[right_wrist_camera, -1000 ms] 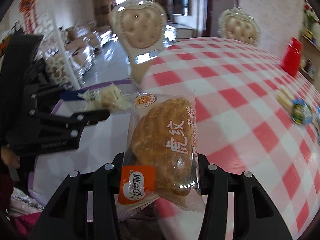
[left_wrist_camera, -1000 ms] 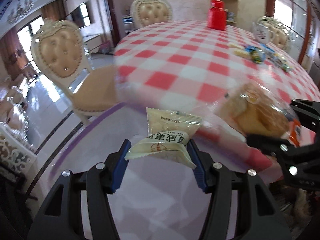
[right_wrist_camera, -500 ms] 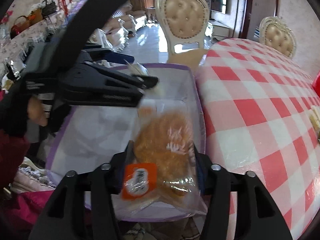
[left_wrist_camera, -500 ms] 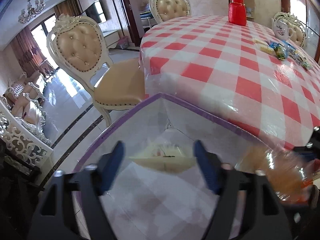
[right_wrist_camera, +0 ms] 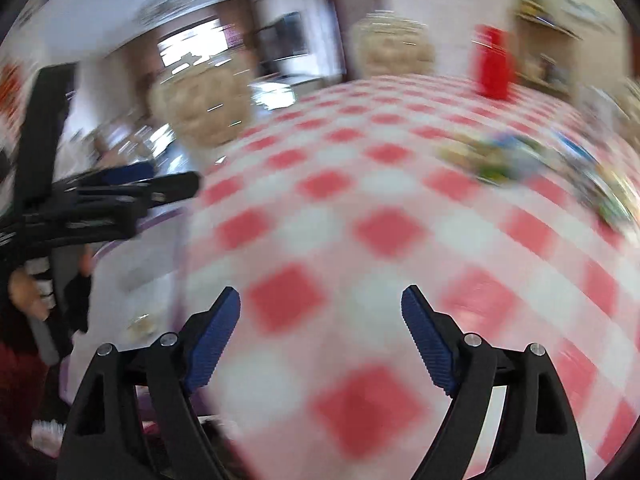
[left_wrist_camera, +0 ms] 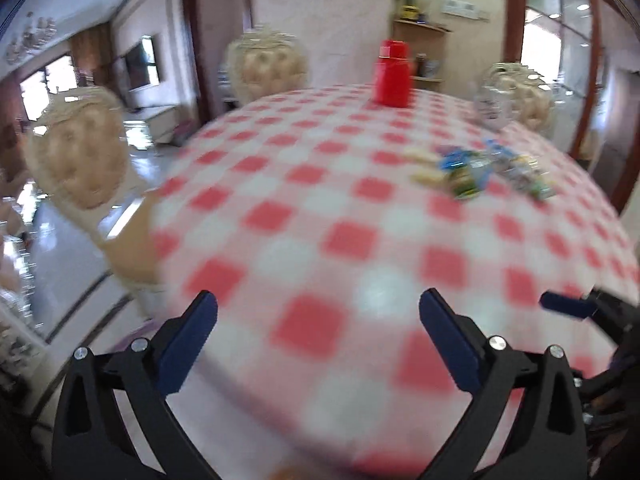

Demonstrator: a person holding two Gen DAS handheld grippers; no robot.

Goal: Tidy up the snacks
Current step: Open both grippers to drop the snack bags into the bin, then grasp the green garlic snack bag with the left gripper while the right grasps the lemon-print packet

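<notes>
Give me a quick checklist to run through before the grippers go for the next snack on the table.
1. Left gripper empty: ok, jaws have just been opening, nothing between them.
2. Right gripper empty: ok, jaws have just been opening, nothing between them.
3. Snacks left to collect: ok, a pile of wrapped snacks lies on the far right of the checked tablecloth.
4. Path to the pile: ok, only bare cloth lies between; the red container stands farther back.
5. Picking one snack out: cannot tell, both views are blurred.
6. Purple-rimmed bag beside the table, snacks settled inside: cannot tell.
</notes>
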